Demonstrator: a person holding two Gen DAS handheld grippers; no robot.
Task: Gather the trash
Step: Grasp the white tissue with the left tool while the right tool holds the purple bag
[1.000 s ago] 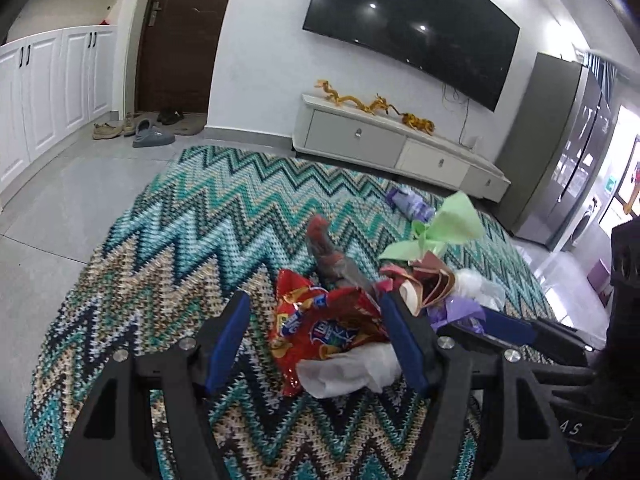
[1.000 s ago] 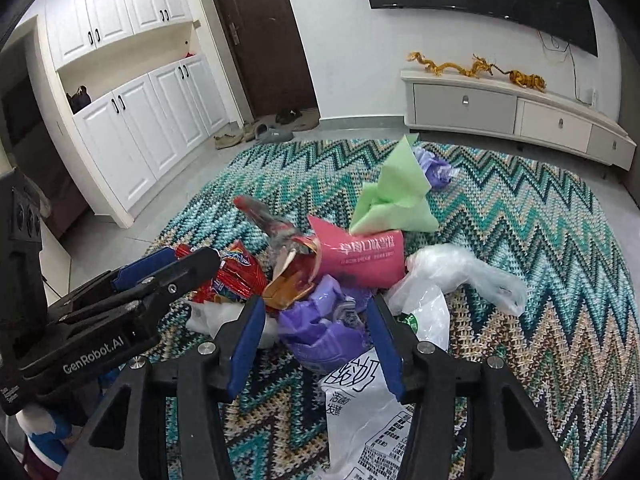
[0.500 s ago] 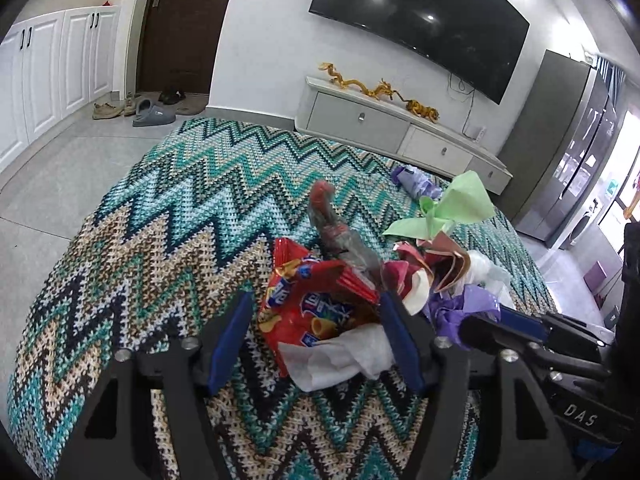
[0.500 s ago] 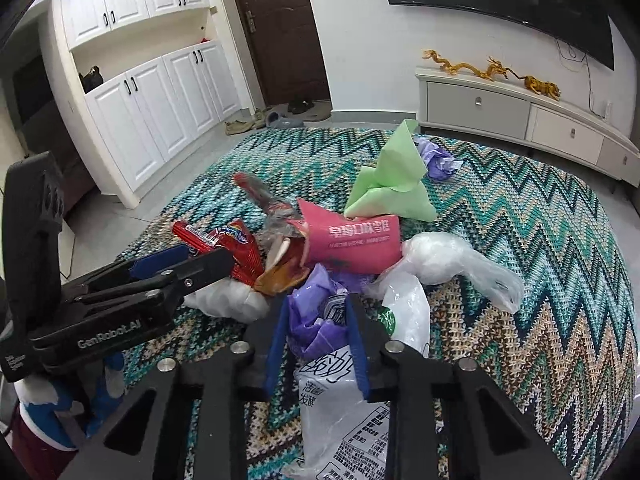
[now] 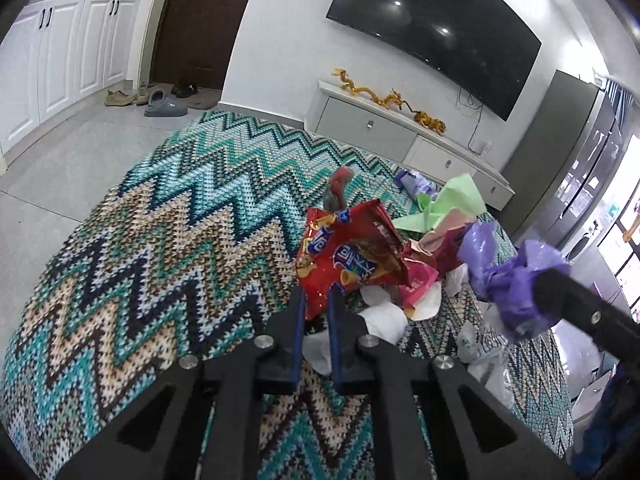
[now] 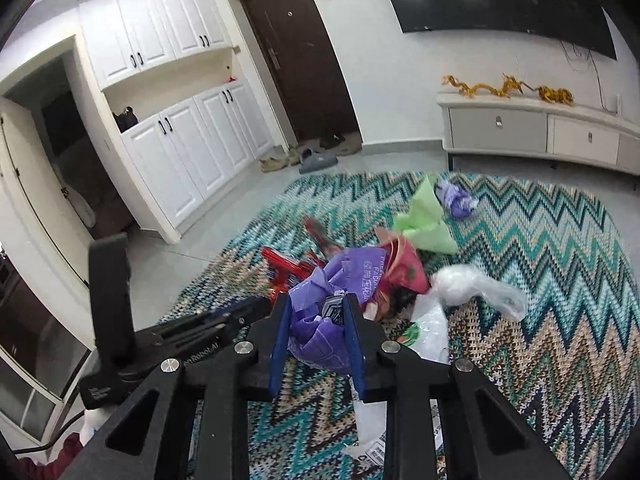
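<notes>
My left fingers (image 5: 298,316) pinched the light, crinkly red snack bag (image 5: 348,252) at its lower edge, while my right fingers (image 6: 280,344) squeezed the soft purple plastic bag (image 6: 324,312) around its middle.

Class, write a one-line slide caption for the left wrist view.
Left claw shut on red snack bag, lifted above zigzag rug.

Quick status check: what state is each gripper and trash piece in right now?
left hand-held gripper: shut on red snack bag
red snack bag: pinched, lifted
right hand-held gripper: shut on purple bag
purple bag: crumpled, clamped
green paper: lying loose on rug
clear plastic bag: lying loose on rug
</notes>
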